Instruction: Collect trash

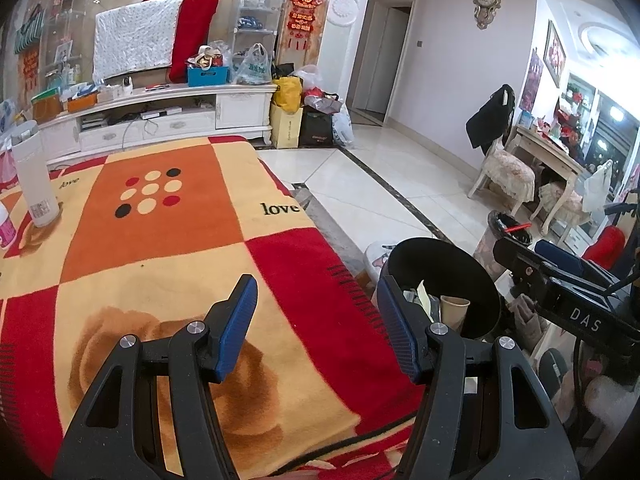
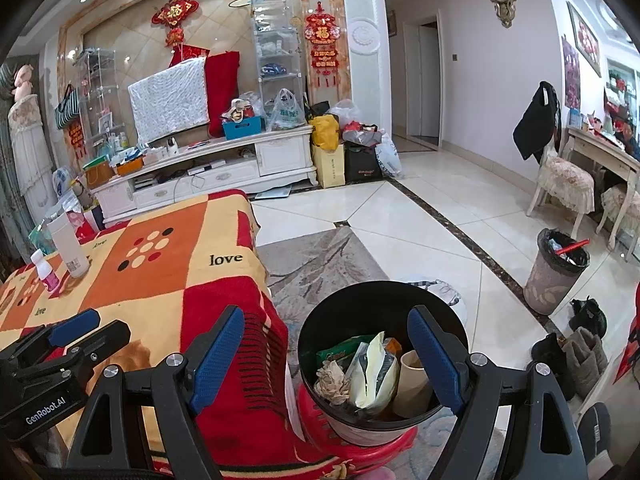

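Two open grippers [image 1: 318,330] [image 2: 326,364], filled black bin [image 2: 320,332]

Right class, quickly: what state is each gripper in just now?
Left gripper: open, holding nothing.
Right gripper: open, holding nothing.

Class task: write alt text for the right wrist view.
An open, empty right gripper hangs above a black bin holding a paper cup and wrappers, beside a blanket-covered table.
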`<action>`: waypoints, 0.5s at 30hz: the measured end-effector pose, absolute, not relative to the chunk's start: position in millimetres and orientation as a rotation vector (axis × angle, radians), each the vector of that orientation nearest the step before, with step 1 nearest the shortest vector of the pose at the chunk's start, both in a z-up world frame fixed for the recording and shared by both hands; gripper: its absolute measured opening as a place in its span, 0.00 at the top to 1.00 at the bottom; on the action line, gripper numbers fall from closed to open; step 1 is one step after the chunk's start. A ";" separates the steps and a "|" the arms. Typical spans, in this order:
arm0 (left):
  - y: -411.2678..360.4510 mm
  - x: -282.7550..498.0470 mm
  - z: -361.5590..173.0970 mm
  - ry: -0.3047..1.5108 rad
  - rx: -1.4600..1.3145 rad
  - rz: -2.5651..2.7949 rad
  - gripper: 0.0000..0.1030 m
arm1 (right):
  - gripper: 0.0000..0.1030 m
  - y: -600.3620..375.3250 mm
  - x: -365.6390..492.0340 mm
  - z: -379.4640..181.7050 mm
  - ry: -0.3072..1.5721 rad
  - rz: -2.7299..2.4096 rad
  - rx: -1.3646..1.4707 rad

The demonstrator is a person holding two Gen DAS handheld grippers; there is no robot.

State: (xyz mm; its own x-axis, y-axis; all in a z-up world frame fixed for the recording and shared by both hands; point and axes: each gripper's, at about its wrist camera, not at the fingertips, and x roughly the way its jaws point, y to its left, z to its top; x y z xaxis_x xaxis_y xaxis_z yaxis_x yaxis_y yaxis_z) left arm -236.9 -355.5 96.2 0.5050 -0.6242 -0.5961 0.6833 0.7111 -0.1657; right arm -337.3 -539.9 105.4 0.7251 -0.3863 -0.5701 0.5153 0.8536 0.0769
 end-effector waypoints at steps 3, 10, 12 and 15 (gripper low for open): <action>-356.6 -237.7 95.2 0.682 0.096 -0.793 0.41 | 0.21 -540.4 -336.7 105.2 0.575 -0.502 0.239; -357.4 -237.2 92.5 0.689 0.095 -0.795 0.41 | 0.21 -540.0 -335.9 102.6 0.581 -0.504 0.241; -357.4 -237.5 91.4 0.693 0.093 -0.795 0.41 | 0.21 -539.6 -335.6 101.6 0.586 -0.504 0.241; -357.4 -238.9 90.4 0.695 0.092 -0.795 0.41 | 0.21 -539.7 -335.5 100.3 0.591 -0.505 0.243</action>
